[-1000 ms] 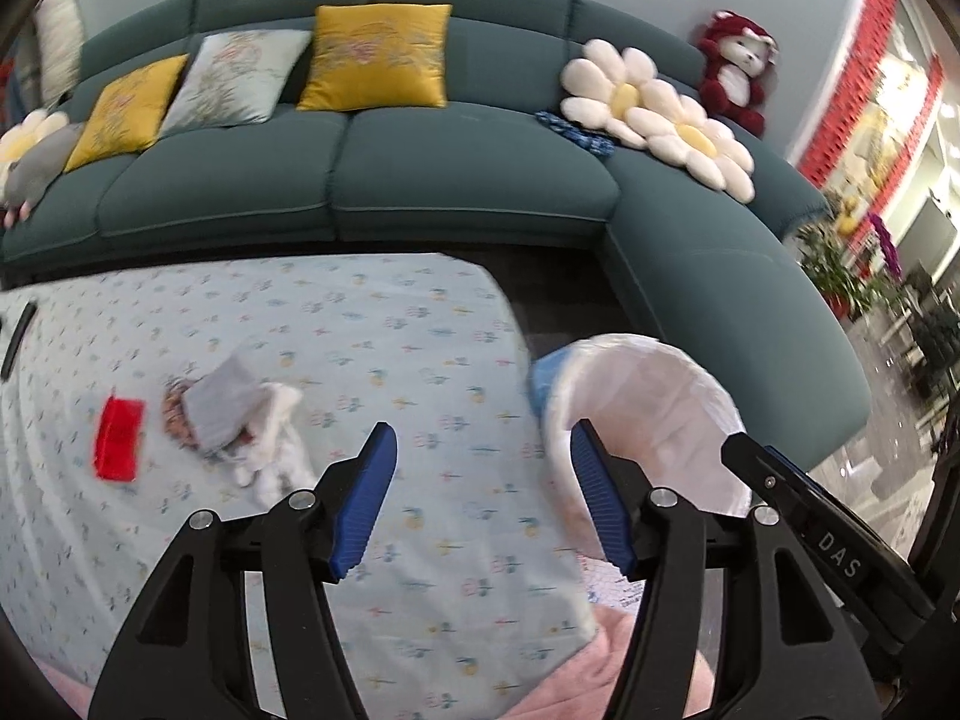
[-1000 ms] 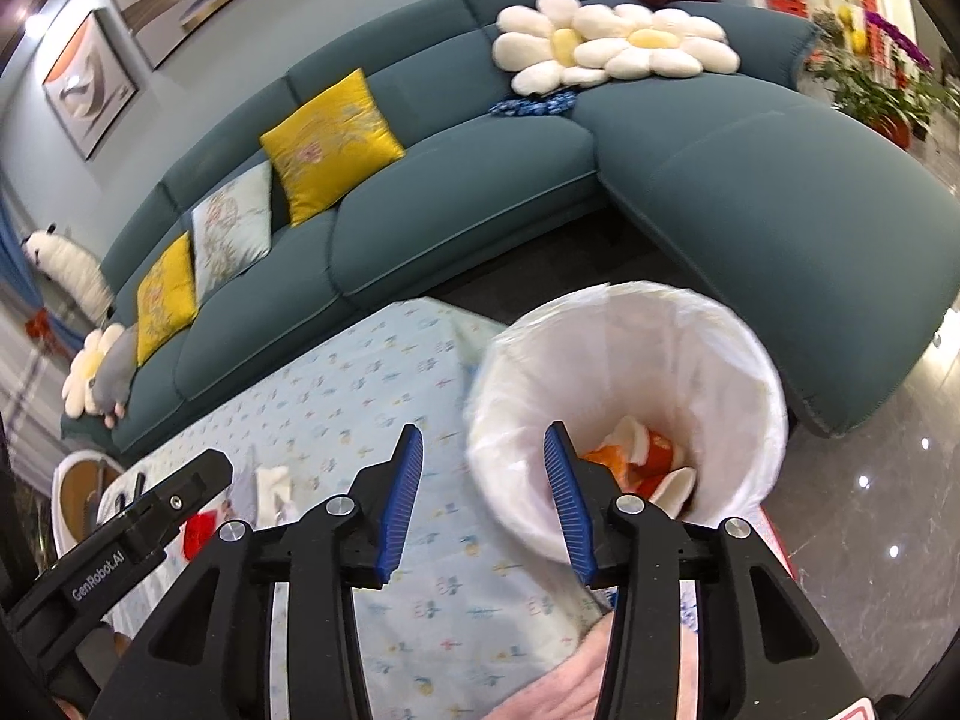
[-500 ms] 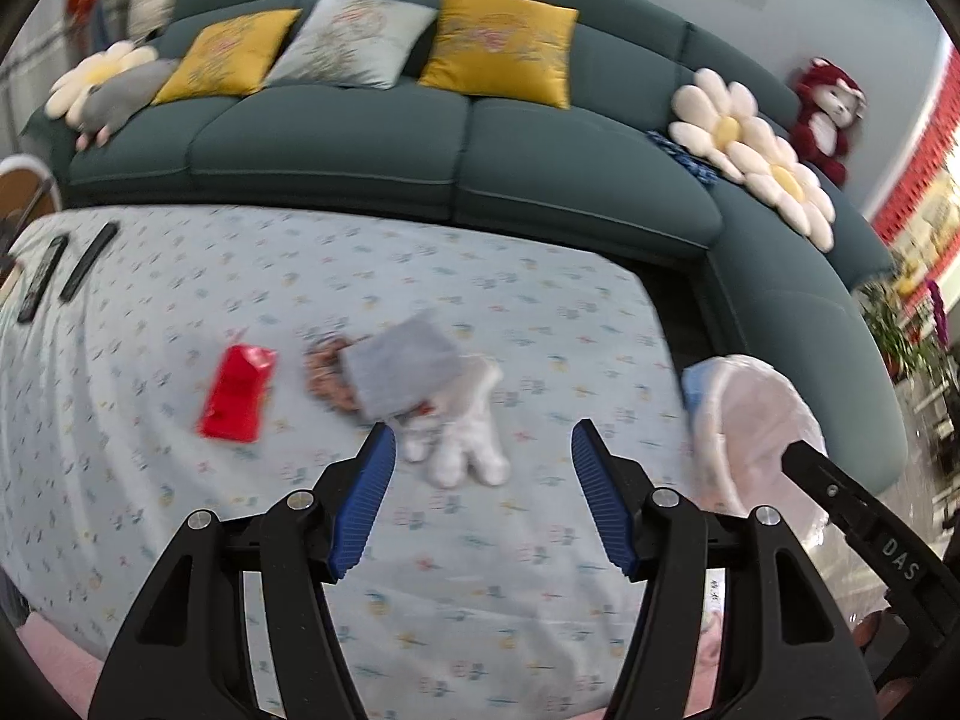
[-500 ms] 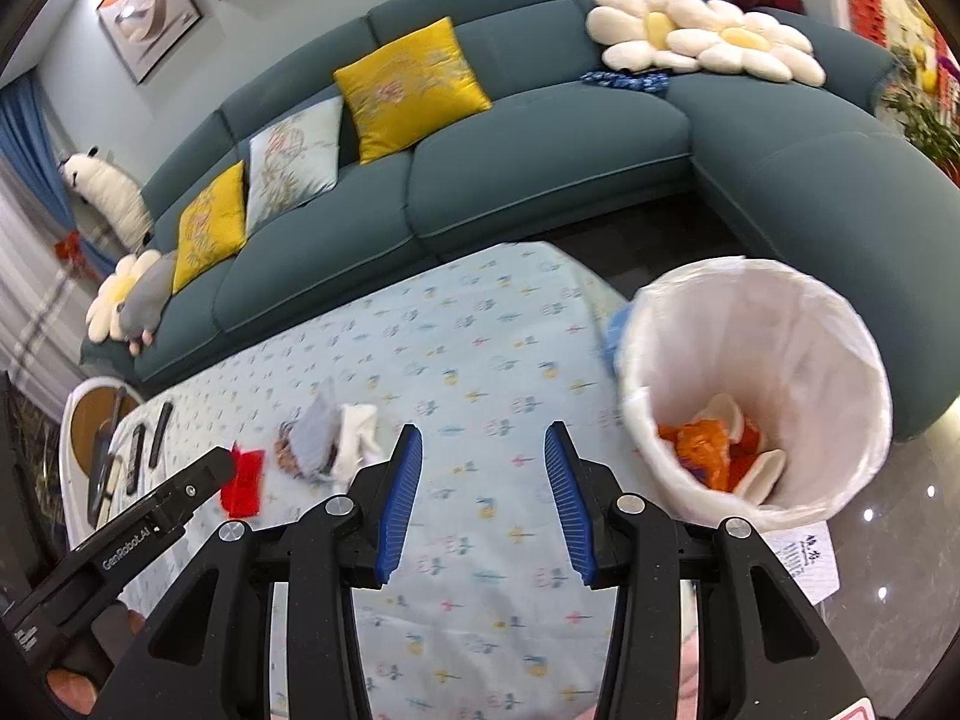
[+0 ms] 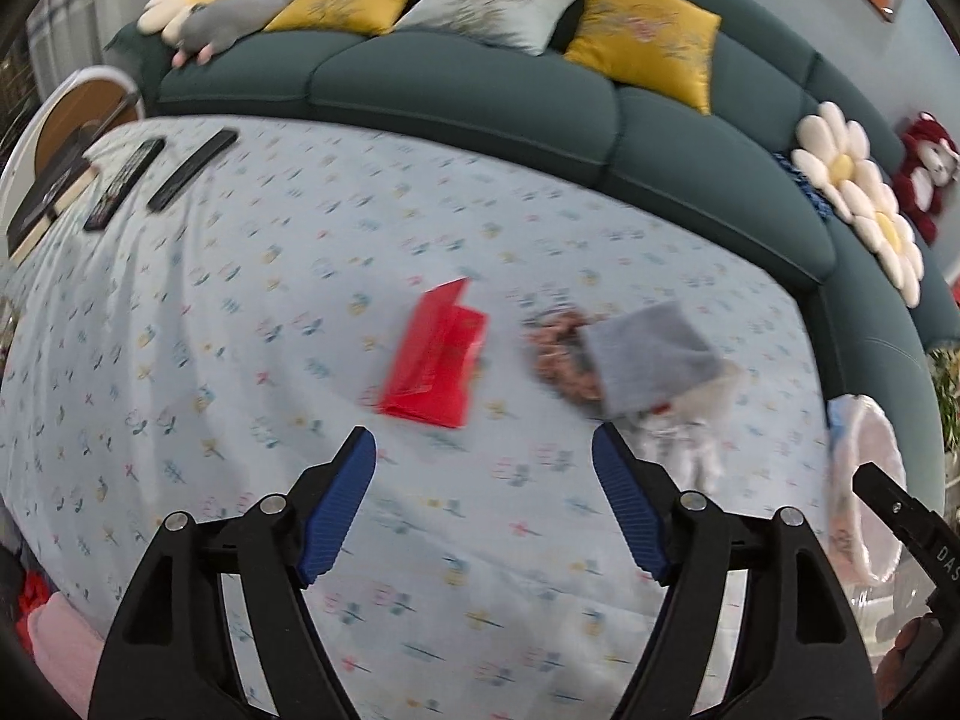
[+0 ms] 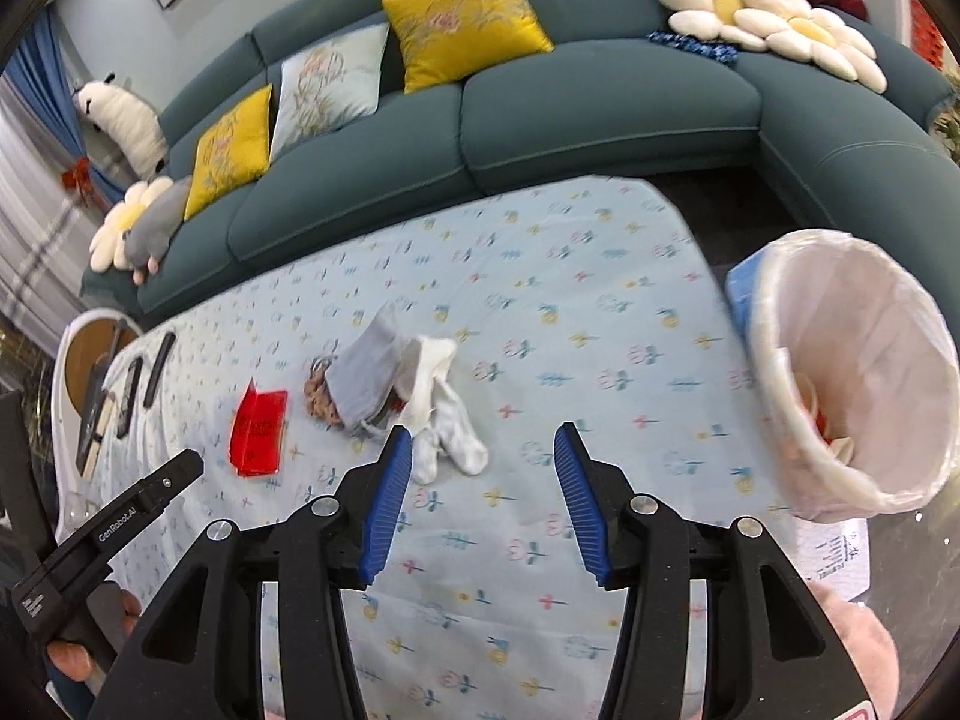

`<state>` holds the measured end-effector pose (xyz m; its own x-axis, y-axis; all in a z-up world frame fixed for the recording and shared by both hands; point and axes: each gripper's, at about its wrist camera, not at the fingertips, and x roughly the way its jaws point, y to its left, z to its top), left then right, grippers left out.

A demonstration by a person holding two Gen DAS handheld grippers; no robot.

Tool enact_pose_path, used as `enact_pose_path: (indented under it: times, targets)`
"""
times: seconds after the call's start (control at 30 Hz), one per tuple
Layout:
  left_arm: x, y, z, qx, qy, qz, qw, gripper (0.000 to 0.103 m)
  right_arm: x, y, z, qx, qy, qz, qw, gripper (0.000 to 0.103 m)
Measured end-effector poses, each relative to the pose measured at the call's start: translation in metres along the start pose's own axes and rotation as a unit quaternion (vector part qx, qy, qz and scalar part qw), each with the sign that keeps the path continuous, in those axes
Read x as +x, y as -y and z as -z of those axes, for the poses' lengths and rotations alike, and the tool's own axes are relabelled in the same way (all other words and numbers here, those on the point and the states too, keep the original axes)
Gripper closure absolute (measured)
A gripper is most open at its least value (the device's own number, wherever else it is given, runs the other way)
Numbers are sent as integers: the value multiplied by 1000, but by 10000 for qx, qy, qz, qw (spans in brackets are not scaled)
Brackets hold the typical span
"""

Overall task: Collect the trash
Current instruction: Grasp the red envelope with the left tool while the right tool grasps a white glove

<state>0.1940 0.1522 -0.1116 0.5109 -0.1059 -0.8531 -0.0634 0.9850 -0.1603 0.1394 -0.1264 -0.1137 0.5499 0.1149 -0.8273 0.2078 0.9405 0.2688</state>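
A red wrapper [image 5: 435, 354] [image 6: 258, 432] lies on the flowered tablecloth [image 5: 240, 312] [image 6: 588, 312]. Right of it sits a heap of a grey cloth [image 5: 651, 357] [image 6: 363, 375], a brown crumpled scrap [image 5: 555, 345] [image 6: 318, 399] and white socks [image 5: 690, 438] [image 6: 447, 426]. My left gripper [image 5: 483, 447] hangs just short of the red wrapper, its jaws opening with nothing between them. My right gripper [image 6: 483, 444] hovers beside the socks, its jaws opening and empty. The white-lined bin [image 6: 852, 372] [image 5: 864, 480] stands off the table's right end with orange scraps inside.
A teal corner sofa [image 5: 480, 78] [image 6: 600, 114] with yellow and pale cushions curves behind the table. Two black remotes [image 5: 156, 177] [image 6: 141, 381] lie at the table's far left end. A round side table [image 5: 72, 120] stands beyond them. A paper label [image 6: 840, 558] lies below the bin.
Both grippers have swung left from the bin toward the trash on the table and come lower. The left jaws have spread wider; the right ones slightly.
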Motion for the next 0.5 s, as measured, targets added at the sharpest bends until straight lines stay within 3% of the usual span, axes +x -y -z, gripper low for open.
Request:
enact_pose_path:
  times: [0.17, 0.5]
  targets:
    - [22, -19, -4, -47, -97, -120, 9999, 20, 35, -24, -4, -109, -237, 21, 9997, 54]
    - [72, -26, -20, 155, -241, -188, 9994, 19, 95, -37, -17, -96, -571, 274, 9979, 54]
